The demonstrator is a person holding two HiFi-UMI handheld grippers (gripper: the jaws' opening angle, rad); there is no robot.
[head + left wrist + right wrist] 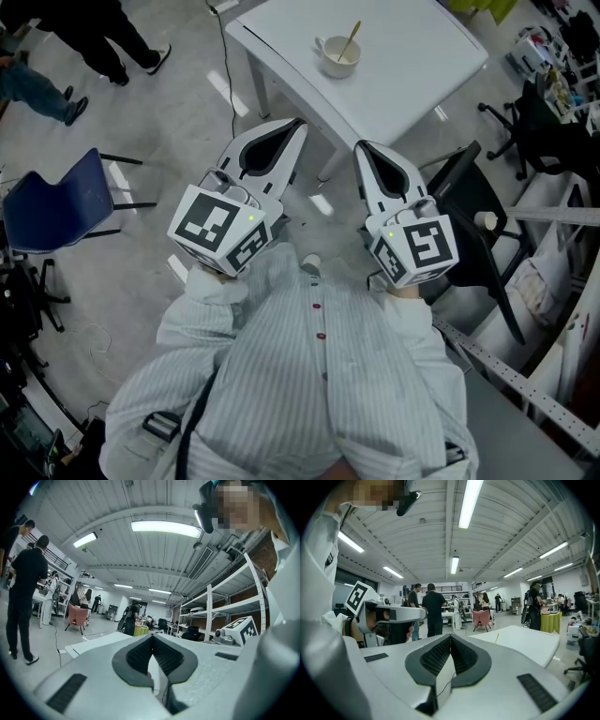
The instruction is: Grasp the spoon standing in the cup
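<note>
A white cup (339,56) stands on the white table (412,66), with a gold spoon (352,39) leaning upright in it. My left gripper (298,123) and right gripper (358,145) are held side by side, close to the person's chest. Both stay short of the table's near edge and point toward it. Both are shut, tips together, with nothing between them. In the left gripper view the left gripper (151,635) aims over the table (101,641). The right gripper (450,636) also faces the table (525,641), where a thin yellowish spoon handle (497,638) shows.
A blue chair (56,202) stands on the floor to the left and a black office chair (478,216) to the right of the grippers. People (94,28) stand at the far left. Metal shelving (225,606) lines the right side. A cable (225,56) runs along the floor by the table.
</note>
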